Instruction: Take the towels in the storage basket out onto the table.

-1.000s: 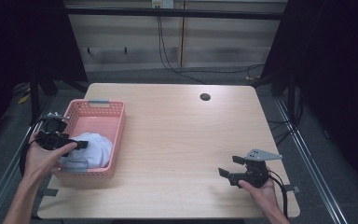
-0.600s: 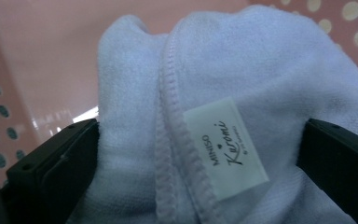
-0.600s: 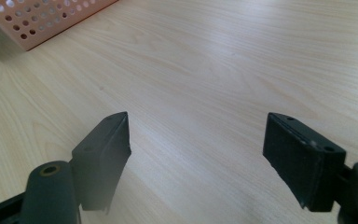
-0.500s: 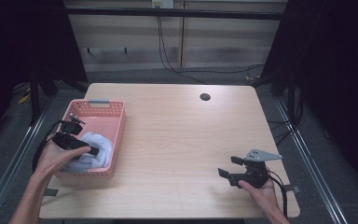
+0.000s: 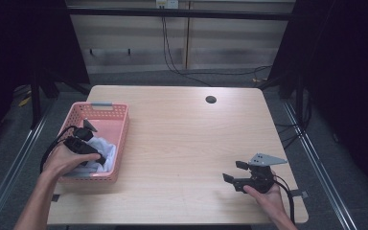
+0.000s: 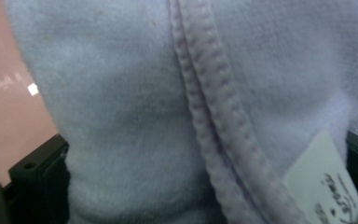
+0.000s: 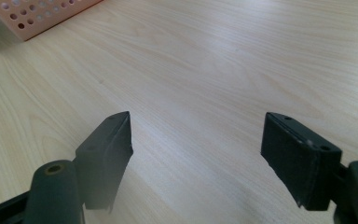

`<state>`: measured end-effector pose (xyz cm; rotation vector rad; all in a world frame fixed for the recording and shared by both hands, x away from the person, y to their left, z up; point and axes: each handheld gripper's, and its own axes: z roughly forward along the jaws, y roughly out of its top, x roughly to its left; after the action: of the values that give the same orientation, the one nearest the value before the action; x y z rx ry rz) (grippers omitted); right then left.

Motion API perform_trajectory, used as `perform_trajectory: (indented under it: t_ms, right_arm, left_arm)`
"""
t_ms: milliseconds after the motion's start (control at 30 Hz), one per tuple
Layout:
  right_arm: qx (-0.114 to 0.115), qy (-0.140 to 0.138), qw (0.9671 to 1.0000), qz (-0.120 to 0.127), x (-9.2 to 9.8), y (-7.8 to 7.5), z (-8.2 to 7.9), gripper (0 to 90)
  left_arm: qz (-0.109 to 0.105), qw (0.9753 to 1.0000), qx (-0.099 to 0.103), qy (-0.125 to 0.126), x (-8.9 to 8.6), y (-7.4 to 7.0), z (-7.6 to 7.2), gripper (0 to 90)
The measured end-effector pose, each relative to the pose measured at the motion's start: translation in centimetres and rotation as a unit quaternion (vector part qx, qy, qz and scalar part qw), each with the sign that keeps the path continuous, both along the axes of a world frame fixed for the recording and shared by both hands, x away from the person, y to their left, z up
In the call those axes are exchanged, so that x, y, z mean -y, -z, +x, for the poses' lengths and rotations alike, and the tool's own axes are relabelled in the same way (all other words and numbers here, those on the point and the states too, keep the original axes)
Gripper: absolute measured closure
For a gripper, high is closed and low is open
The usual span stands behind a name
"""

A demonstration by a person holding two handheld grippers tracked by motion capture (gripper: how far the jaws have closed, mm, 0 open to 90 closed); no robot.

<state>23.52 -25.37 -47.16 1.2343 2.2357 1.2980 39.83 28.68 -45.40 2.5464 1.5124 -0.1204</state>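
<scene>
A white, faintly lilac cloth (image 5: 103, 145) lies bunched in the near end of a pink perforated basket (image 5: 106, 111) at the table's left. My left gripper (image 5: 97, 156) is down inside the basket, pressed into the cloth. In the left gripper view the cloth (image 6: 121, 116) with its stitched hem and a paper label (image 6: 326, 186) spans the whole gap, and the jaws stand wide apart at the lower corners. My right gripper (image 5: 233, 171) rests low over the front right of the table, open with bare wood between its jaws (image 7: 196, 144).
The light wooden table (image 5: 187, 139) has a round cable hole (image 5: 211, 99) near its back edge. A corner of the basket (image 7: 37, 14) shows far off in the right gripper view. Dark floor and metal rails surround the table.
My left gripper has moved from outside the basket's left rim over into the basket and down onto the cloth. The right gripper has stayed put.
</scene>
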Motion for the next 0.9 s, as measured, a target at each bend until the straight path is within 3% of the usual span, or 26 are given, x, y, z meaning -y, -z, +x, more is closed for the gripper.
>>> perform_trajectory:
  t_ms: [33,100,133,333,433,900]
  right_arm:
    - [0.001,-0.001,1.0,-0.003,0.0,0.0,0.0,24.7]
    - [0.006,-0.004,1.0,-0.004,-0.2,-0.1,-0.1,24.7]
    - [0.006,-0.004,1.0,-0.004,-0.2,-0.1,-0.1,24.7]
    - [0.006,-0.002,1.0,-0.005,-0.1,-0.2,-0.2,24.7]
    - [0.007,-0.001,1.0,-0.005,-0.1,-0.1,-0.1,24.6]
    - [0.007,0.0,1.0,-0.005,-0.1,-0.2,-0.1,24.3]
  left_arm:
    - [0.009,0.9999,-0.003,0.009,0.3,-0.1,0.1,2.0]
    - [0.011,0.9999,-0.001,0.012,0.4,-0.2,0.1,13.8]
    - [0.01,0.9999,-0.002,0.007,0.4,-0.3,0.0,13.8]
    - [-0.009,0.9999,0.004,0.004,-0.1,-0.7,-0.4,35.2]
    - [-0.007,0.9999,0.003,0.011,-0.1,-0.9,-0.4,42.8]
    - [-0.004,0.9995,0.026,0.015,0.0,-1.7,-0.9,48.9]
